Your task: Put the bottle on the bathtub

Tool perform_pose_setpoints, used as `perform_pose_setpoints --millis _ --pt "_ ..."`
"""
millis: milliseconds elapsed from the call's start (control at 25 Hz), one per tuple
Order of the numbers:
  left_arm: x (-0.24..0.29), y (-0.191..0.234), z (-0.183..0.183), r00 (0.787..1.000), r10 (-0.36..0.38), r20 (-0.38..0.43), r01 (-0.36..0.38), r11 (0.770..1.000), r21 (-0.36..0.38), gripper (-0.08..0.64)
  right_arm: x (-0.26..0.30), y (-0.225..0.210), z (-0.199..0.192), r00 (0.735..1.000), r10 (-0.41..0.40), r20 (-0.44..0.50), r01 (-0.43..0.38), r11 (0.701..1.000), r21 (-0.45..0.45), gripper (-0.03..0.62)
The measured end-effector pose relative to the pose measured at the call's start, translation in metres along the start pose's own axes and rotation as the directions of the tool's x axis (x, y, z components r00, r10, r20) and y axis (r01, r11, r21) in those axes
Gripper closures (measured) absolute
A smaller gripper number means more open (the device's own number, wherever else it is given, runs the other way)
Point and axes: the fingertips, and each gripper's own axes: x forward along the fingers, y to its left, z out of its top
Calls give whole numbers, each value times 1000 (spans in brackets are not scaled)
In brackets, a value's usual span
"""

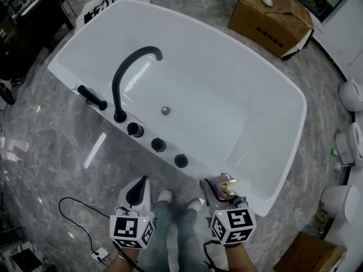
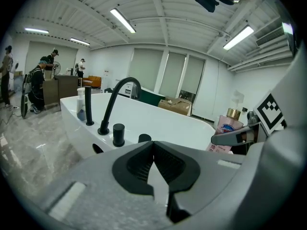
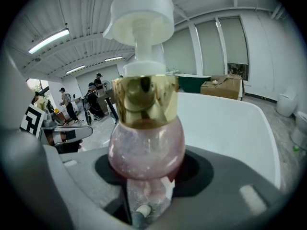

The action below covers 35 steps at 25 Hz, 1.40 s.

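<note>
A pink bottle [image 1: 224, 186] with a gold collar and a white pump head is held upright in my right gripper [image 1: 219, 189], which is shut on its round body [image 3: 146, 145]. It hangs at the outer edge of the near rim of the white bathtub [image 1: 195, 171], close to the tub's right end. I cannot tell whether it touches the rim. My left gripper [image 1: 138, 187] is shut and empty, its pads [image 2: 144, 169] pressed together, just outside the rim near the black knobs [image 1: 158, 145]. The left gripper view shows the bottle [image 2: 225, 128] to its right.
A black arched faucet [image 1: 127, 72] and a hand shower [image 1: 92, 97] stand on the near rim. A cardboard box [image 1: 272, 16] lies beyond the tub. White toilets [image 1: 351, 95] line the right side. A cable [image 1: 79, 220] lies on the floor at left. People [image 2: 38, 87] stand far off.
</note>
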Motion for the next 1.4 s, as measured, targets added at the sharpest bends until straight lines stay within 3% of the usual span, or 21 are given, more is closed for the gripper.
perform_pose_setpoints --millis 720,1400 --pt "5 38 -16 999 31 -9 -31 999 -22 551 52 8 10 1000 4 2 -4 999 -41 370" --pt "18 39 -20 1000 21 -18 -22 999 -32 551 76 5 13 1000 0 -16 -1 999 -54 371"
